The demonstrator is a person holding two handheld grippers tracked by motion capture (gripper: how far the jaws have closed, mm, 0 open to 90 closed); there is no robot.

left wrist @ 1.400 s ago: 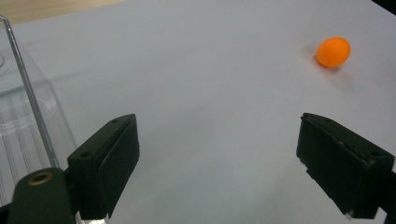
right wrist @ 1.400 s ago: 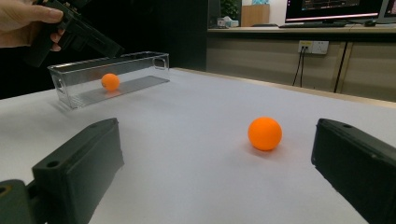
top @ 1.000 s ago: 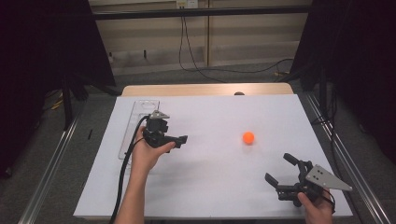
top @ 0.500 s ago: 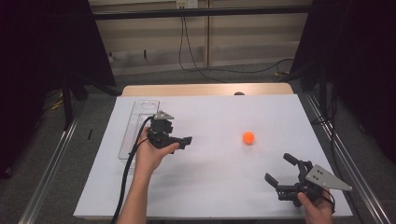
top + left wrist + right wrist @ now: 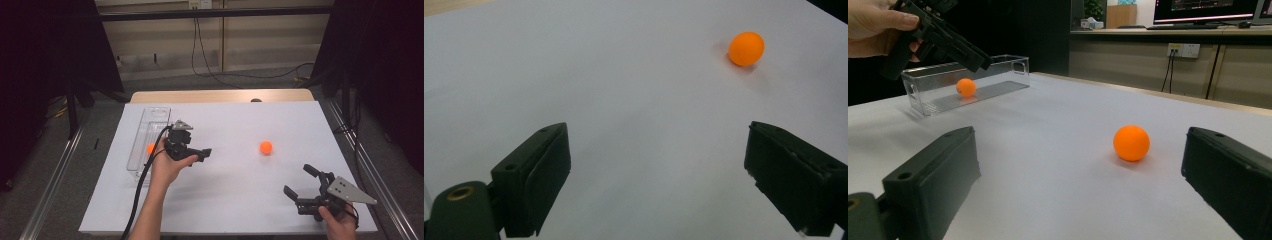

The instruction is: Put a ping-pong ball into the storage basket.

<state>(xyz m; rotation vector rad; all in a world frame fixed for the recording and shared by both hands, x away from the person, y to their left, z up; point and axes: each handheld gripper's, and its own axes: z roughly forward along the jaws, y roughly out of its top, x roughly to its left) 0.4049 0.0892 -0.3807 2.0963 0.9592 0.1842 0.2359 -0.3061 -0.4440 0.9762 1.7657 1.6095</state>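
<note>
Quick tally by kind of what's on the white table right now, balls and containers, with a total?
Orange balls: 2, one loose on the table and one inside the bin.
Clear plastic bins: 1, at the table's left side.
Total: 3 things.

Even overhead light brightens the white table sheet (image 5: pixel 240 200); the surroundings are dark. The small orange ball (image 5: pixel 746 48) casts a soft, faint shadow. Near black jaws look slightly soft, perhaps out of focus.
</note>
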